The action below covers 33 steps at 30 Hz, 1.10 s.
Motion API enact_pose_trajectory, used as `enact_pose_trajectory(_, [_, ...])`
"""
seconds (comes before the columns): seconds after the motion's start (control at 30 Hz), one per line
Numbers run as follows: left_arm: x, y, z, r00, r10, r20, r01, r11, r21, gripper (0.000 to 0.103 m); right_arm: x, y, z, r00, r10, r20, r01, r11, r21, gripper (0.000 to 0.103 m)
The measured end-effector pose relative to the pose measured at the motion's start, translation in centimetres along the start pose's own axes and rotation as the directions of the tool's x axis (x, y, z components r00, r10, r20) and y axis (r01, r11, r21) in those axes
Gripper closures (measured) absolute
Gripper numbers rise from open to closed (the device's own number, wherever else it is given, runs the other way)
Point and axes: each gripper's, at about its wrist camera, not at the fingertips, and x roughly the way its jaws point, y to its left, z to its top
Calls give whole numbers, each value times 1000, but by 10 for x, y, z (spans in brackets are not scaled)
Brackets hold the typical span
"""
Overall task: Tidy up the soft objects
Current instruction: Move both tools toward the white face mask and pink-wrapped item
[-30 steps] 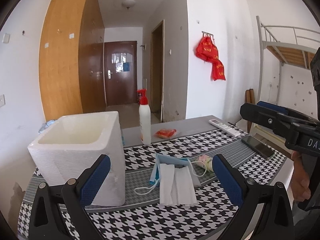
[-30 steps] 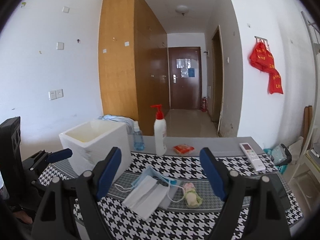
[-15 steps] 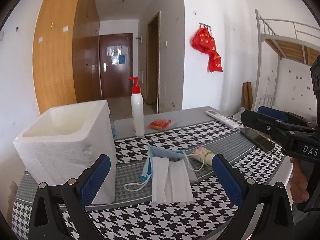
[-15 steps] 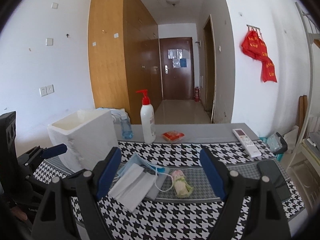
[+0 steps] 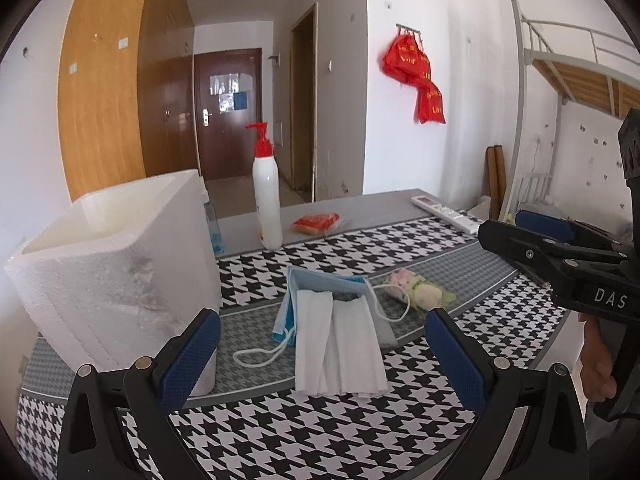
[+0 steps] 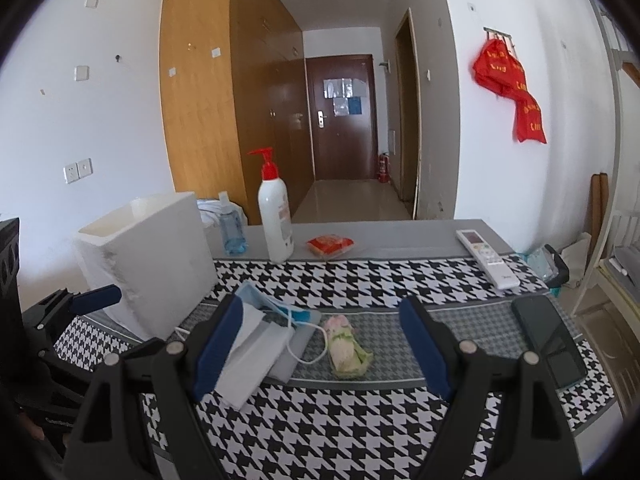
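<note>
Left wrist view: my left gripper point(image 5: 322, 354) wide, empty, above folded white face masks point(image 5: 340, 344); white foam box point(image 5: 116, 264) left. My right gripper point(image 6: 322, 346) wide, empty, near pastel rolled cloth point(image 6: 346, 346).

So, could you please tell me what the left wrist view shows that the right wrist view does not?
Only the left wrist view shows the metal bunk bed frame. Only the right wrist view shows the dark smartphone and red fire extinguisher. Both show the white foam box, the pile of face masks, the small pastel soft roll and the red-capped white pump bottle.
</note>
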Motion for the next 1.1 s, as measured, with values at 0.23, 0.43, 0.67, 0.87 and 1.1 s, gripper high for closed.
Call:
enact_pose_trajectory(0.23, [11,0,-4,999,0,-34,0,1000,-1,1,10,-5,-5,999,1,-33,-1,1000,9,19])
enact_pose_trajectory(0.43, [18,-1,-8,998,-3,-59,3,1000,4,1,19,-10,-11,998,-10,-65,11,1000,18,19])
enact_pose_trajectory(0.67, [30,-1,-14,995,-7,-102,7,1000,3,1,28,-18,-20,994,-23,-106,27,999,38,19])
enact_pose_trajectory(0.87, [38,-2,-16,992,-4,-124,5,1000,9,1,35,-21,-25,991,-28,-132,34,999,41,19])
enact_pose_trajectory(1.1, [50,-2,-21,986,-3,-165,6,1000,19,1,45,-23,-30,985,-27,-168,35,998,47,19])
